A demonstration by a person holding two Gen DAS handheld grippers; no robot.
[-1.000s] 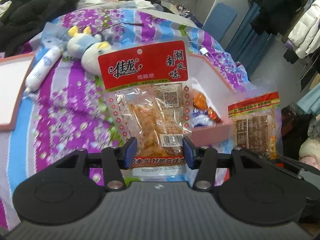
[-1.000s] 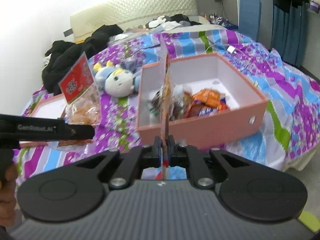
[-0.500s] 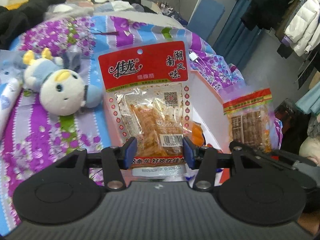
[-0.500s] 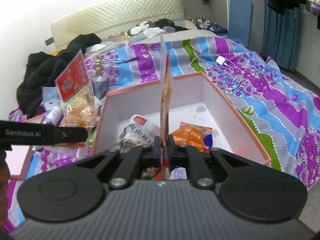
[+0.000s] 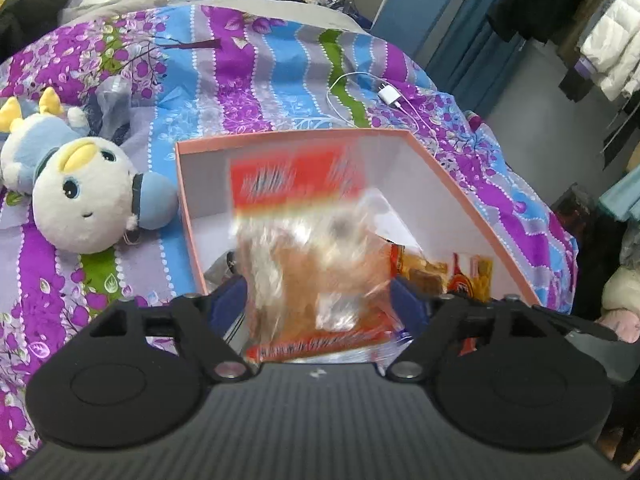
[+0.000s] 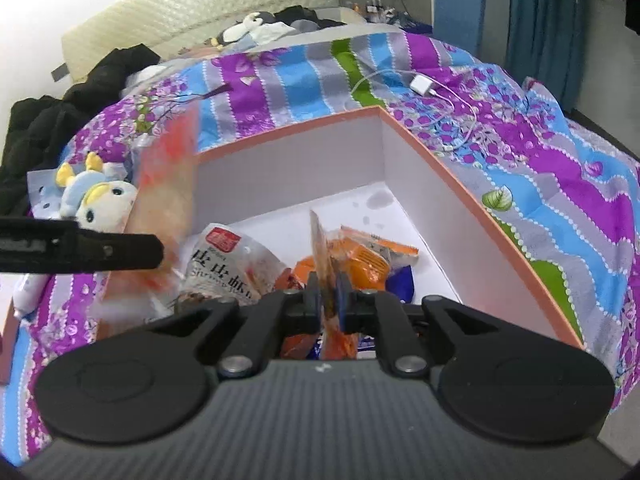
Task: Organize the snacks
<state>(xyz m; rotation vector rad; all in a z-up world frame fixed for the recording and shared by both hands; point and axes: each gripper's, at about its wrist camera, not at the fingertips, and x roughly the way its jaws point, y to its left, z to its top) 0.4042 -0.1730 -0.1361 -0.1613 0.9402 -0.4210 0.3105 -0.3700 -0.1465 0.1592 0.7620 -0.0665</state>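
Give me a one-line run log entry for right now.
left gripper: opening, red snack bag blurred, dropping | right gripper: opening, thin packet between jaws | both over pink box

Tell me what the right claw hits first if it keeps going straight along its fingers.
Probably the orange snack packets piled in the pink cardboard box, right beyond the thin packet between its opening jaws; depth is uncertain.

Both grippers have moved in over the pink box (image 5: pixel 472 200). The left gripper (image 5: pixel 320 304), clamped on the red snack packet (image 5: pixel 304 248) before, is opening and the packet blurs loose. The right gripper (image 6: pixel 326 296) is opening around its thin packet (image 6: pixel 320 248), now tilted.
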